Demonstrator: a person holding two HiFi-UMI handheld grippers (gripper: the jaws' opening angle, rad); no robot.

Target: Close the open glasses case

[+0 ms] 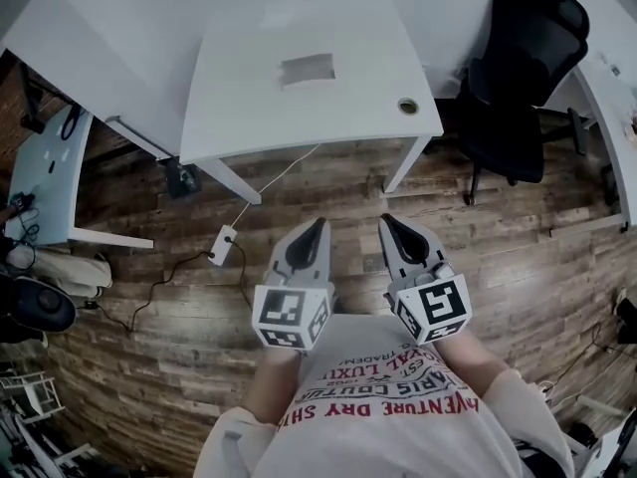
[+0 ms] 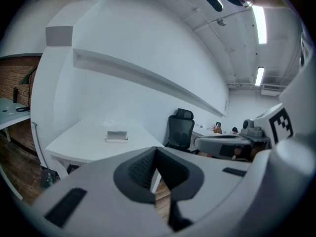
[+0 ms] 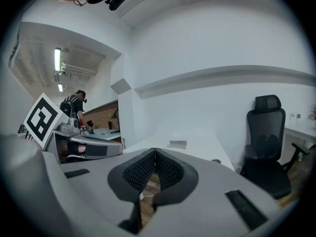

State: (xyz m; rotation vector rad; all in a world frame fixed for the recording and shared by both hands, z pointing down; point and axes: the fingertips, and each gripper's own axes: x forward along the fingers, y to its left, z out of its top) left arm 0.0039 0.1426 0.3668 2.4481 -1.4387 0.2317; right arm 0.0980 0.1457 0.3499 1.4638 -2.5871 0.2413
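Observation:
The open glasses case (image 1: 307,69) lies as a pale grey box near the middle of the white table (image 1: 239,118), far ahead of me. The left gripper view shows the case (image 2: 116,136) small on the tabletop, and the right gripper view shows the case (image 3: 177,144) too. My left gripper (image 1: 319,225) and right gripper (image 1: 385,221) hang side by side over the wooden floor, close to my chest and well short of the table. Both are shut with nothing between their jaws.
A black office chair (image 1: 521,78) stands at the table's right. A small round cap (image 1: 407,106) sits in the table's near right corner. A white power strip (image 1: 223,244) and cable lie on the floor. Another desk (image 1: 40,177) is at left.

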